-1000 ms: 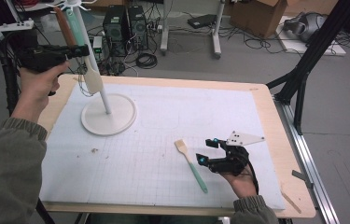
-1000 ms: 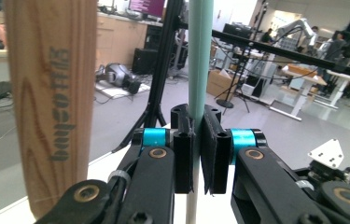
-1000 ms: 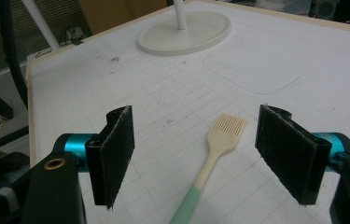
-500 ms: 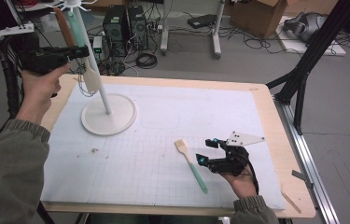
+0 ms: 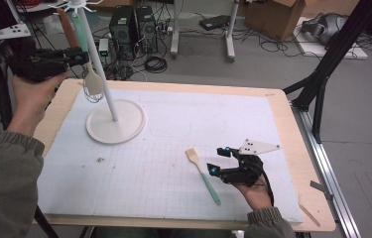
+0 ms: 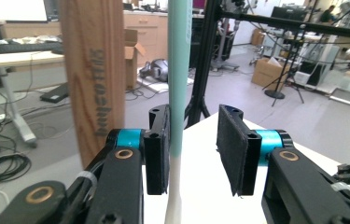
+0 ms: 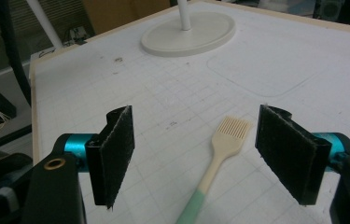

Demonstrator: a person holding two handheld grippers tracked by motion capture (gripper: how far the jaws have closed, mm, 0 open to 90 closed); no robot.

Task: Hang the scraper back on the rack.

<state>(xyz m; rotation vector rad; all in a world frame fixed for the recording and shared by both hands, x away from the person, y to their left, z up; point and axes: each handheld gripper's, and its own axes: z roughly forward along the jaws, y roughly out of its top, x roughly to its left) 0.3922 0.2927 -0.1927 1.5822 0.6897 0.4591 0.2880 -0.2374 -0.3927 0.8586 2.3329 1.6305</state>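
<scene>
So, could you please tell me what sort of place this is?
Probably a lab or workshop: computer towers and loose cables on the floor, cardboard boxes, and black stands beside the table.

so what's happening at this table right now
A person is hanging kitchen utensils on a white rack. The left gripper is up at the rack, its jaws just opening around the teal handle of a hanging whisk, with a gap beside one pad. The right gripper rests open on the mat, a pastry brush lying between its jaws.
</scene>
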